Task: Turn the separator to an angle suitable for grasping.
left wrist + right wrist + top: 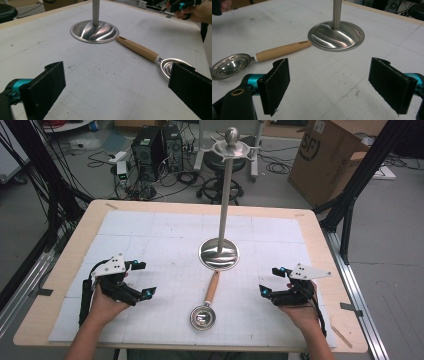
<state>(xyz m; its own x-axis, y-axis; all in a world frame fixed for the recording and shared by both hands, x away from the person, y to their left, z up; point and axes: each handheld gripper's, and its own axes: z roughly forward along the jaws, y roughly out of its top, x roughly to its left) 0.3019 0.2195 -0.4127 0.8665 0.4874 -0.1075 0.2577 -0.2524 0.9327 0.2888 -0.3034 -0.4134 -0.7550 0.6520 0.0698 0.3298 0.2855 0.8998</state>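
On the white gridded tabletop (150,235), the tall steel hanging stand (219,252) rises at twelve o'clock, the wooden-handled steel ladle (207,302) lies untouched just below, flanked by the left gripper (141,279) and right gripper (274,281), both spread and empty, so grasping the handle likely comes next.

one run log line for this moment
left hand-held gripper: open, idle | right hand-held gripper: open, idle | ladle: flat on mat, handle touching stand base

On the table (65,285) there is one stand (220,251) and one spoon (204,312) with a wooden handle. Two grippers are held over it, a left gripper (142,279) and a right gripper (270,281). Behind stand one stool (222,170) and one box (330,155).
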